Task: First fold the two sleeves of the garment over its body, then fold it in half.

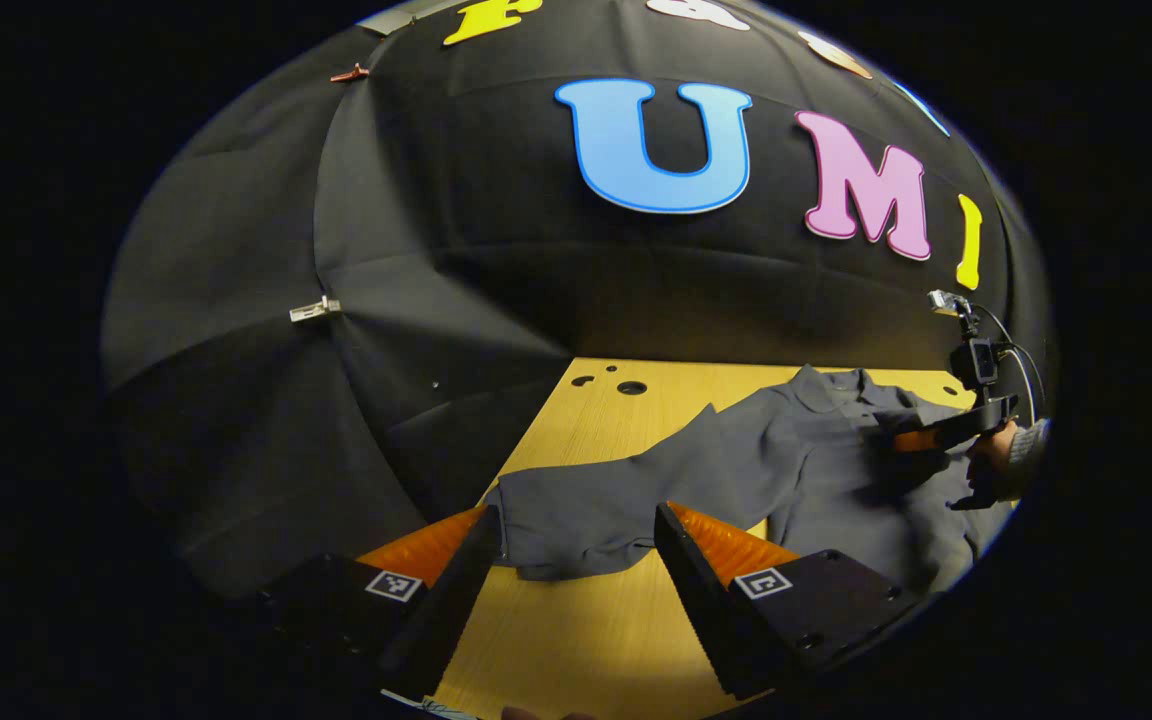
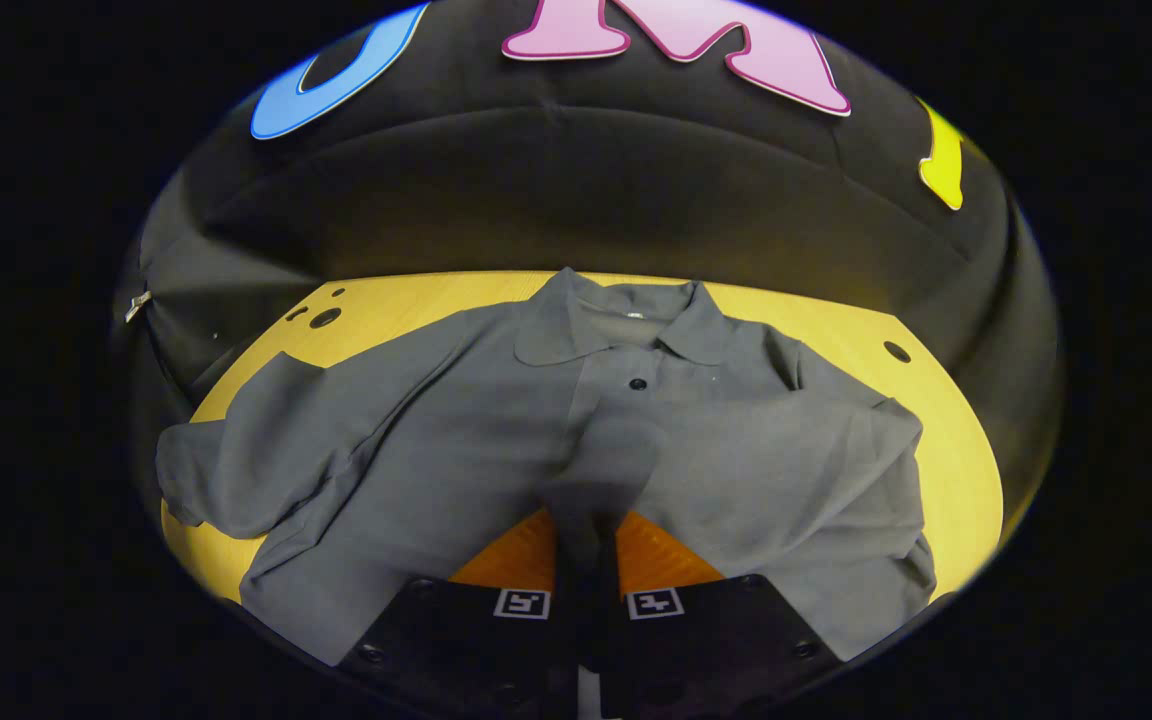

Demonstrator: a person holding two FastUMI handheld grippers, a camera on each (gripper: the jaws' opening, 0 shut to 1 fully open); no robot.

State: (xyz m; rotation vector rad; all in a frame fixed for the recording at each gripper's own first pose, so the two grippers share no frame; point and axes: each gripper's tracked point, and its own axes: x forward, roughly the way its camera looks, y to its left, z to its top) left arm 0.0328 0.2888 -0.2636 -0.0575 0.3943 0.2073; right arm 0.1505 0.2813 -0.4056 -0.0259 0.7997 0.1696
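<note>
Progress looks like roughly 1 of 3 folds, as a judgement from how the cloth lies. In the right gripper view the grey garment point(image 2: 496, 420) is spread collar-away on the wooden table point(image 2: 946, 440), directly ahead of the right gripper point(image 2: 588, 535). The sleeve to that gripper's right point(image 2: 836, 450) appears drawn in over the body, with a doubled layer of cloth there. The right gripper's fingers are pressed together and seem to pinch a ridge of that fabric, though whether cloth really sits between them I cannot tell for certain.

The other sleeve point(image 1: 576, 510) lies stretched out flat, its cuff just ahead of the left gripper point(image 1: 571, 535), between its spread fingers, which hover over the table with nothing in them. From the left gripper view the right gripper point(image 1: 921, 440) shows far off to its right, over the body of the garment.

Left to do: fold this second sleeve, then halve the garment.
</note>
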